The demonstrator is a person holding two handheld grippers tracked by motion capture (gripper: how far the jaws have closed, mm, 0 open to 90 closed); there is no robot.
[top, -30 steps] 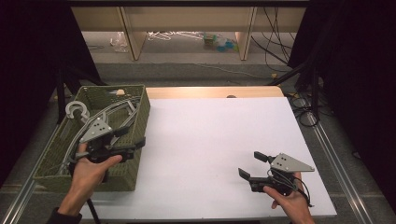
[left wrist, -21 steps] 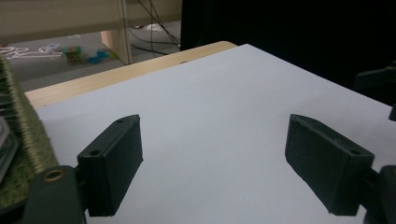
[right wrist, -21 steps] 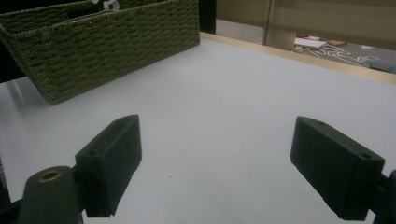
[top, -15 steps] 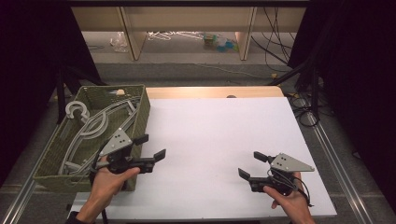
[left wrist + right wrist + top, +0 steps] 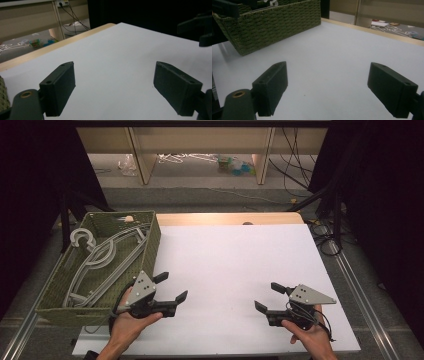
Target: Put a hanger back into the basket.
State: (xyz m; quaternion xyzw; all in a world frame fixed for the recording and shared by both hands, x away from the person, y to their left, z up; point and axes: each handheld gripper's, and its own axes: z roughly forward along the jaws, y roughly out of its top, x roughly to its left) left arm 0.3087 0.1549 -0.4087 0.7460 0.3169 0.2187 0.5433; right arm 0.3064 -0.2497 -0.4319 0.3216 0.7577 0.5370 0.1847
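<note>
My left gripper (image 5: 172,286) hovers low over the white tabletop (image 5: 235,260), just right of the green woven basket (image 5: 154,242). Its jaws have just been opening and stand wide, with nothing between them in the left gripper view (image 5: 115,85). My right gripper (image 5: 268,296) is held near the front right of the table, open and empty, and aims left toward the basket (image 5: 274,22) in the right gripper view (image 5: 327,87). Grey plastic hangers (image 5: 100,262) lie inside the basket.
The basket sits on the table's left edge. A wooden strip (image 5: 225,218) borders the far side of the white surface. Beyond it stand shelf legs, floor clutter and cables (image 5: 295,150). Dark curtains flank both sides.
My left gripper has come away from above the basket, moving right and down to the white surface. The right gripper has stayed where it was.
</note>
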